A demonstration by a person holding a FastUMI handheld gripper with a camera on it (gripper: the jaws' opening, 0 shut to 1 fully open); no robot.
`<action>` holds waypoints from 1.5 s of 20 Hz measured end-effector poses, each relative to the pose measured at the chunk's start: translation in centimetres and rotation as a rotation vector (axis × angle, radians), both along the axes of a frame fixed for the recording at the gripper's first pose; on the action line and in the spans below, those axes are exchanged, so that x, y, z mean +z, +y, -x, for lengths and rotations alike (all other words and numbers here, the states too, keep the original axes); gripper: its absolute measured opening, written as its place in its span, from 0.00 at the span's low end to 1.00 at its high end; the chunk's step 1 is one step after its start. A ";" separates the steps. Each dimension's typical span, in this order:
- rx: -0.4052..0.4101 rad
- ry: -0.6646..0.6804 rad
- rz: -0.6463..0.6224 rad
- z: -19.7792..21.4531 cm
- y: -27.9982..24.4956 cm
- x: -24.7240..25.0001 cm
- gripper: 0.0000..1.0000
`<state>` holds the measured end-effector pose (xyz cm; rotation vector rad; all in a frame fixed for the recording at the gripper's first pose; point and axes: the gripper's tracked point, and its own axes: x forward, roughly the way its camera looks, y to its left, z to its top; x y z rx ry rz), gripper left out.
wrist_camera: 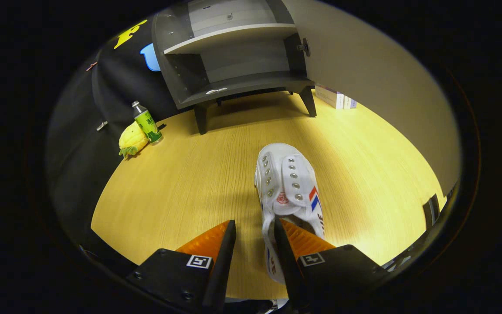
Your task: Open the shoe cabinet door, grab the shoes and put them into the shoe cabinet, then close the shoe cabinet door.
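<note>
I'm at the grabbing step: the cabinet stands with its door swung open beyond the shoe, shelves bare. The white shoe lies on the wooden floor, toe toward the cabinet, heel end down by the gripper. My fingers are partly open, with a narrow gap; the right one seems to sit in the shoe's heel opening, the left outside its wall, though I can't tell if either presses yet. Next I'd judge it needs a squeeze on that heel wall, then a lift toward the lower shelf, clear of the bottle and pineapple toy off to the left
</note>
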<state>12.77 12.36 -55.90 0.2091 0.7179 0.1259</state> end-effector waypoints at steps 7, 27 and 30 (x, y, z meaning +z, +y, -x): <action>-0.100 -0.134 0.042 -4.9 -0.8 -0.9 0.54; -0.056 -0.257 0.052 -8.1 -2.4 15.0 0.05; -0.051 -0.325 0.043 -8.8 -1.5 21.6 0.05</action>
